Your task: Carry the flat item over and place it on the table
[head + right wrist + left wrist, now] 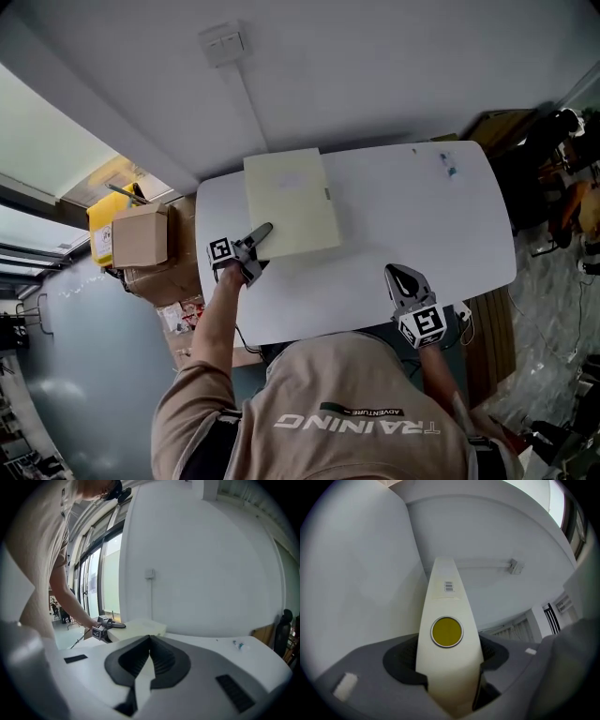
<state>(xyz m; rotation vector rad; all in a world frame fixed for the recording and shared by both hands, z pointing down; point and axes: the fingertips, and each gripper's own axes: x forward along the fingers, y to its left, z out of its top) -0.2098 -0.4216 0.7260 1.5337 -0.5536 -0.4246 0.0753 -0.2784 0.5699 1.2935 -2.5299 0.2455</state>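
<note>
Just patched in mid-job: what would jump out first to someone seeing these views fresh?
The pale flat item stands out, over the far left part of the white table, with its near left corner clamped in the left gripper. The right gripper hangs shut and empty above the table's near right edge.

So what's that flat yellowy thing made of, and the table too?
The flat item looks like matte cream cardboard or plastic: smooth, dull, with a barcode sticker. Hard to say which. The table is probably smooth white laminate: its top is plain and even.
</note>
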